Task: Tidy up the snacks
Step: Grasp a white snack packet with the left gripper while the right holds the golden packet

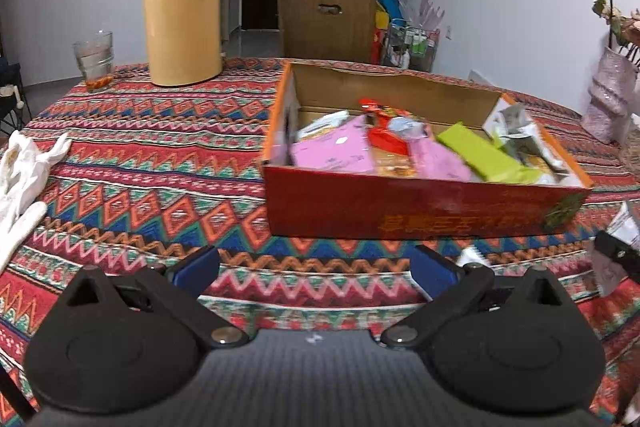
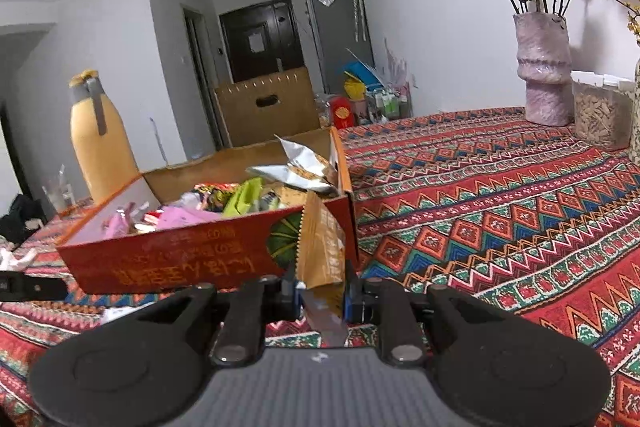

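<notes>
Between our right claw's [image 2: 322,297] clamped pads: one tan snack packet [image 2: 320,247], light, crinkly, slippery; we pinch its flat sealed edge. Ahead: red snack box [image 2: 180,259]. Left claw [image 1: 316,267] wide, empty.

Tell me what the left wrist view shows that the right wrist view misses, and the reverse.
Left wrist only: white gloves on the cloth, and the left gripper, jaws wide apart and empty.

Right wrist only: the right gripper, jaws shut on an orange snack packet, and a clear container beside the vase.

Both: the red snack box, yellow thermos, drinking glass, flower vase and patterned tablecloth.
</notes>
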Demonstrator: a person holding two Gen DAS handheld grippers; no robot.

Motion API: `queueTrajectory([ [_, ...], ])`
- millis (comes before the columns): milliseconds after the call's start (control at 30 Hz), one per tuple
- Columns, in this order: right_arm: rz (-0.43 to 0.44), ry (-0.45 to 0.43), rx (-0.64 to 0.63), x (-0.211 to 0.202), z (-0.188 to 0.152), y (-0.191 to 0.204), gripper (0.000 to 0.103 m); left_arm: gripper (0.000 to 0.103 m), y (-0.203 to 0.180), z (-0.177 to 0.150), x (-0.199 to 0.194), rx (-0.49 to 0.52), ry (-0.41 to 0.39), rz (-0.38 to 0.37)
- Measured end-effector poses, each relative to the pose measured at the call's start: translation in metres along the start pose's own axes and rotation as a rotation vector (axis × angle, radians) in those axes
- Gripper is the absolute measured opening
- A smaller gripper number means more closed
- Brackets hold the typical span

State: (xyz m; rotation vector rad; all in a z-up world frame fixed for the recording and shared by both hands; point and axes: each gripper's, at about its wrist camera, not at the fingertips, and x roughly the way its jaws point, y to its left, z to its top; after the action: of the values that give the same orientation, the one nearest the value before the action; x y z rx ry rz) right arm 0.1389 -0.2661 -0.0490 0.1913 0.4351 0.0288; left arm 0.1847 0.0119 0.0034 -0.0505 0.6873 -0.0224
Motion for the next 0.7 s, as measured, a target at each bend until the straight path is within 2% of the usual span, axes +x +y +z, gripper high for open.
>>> queueTrajectory([
  [100,0.002,-0.012,0.004,-0.003,0.000,-0.001,0.018,0.103,-0.020,0.004,0.003,0.012,0.027,-0.001],
  [267,-0.004,-0.014,0.013,-0.006,-0.001,-0.003,0.018,0.103,-0.051,0.005,0.018,0.027,0.118,0.030],
  [433,0.014,-0.035,0.017,-0.011,-0.002,-0.003,0.018,0.103,-0.074,0.006,0.032,0.007,0.187,0.062],
  [700,0.034,-0.047,0.009,-0.017,-0.003,-0.001,0.018,0.103,-0.096,0.007,0.050,-0.046,0.251,0.125],
])
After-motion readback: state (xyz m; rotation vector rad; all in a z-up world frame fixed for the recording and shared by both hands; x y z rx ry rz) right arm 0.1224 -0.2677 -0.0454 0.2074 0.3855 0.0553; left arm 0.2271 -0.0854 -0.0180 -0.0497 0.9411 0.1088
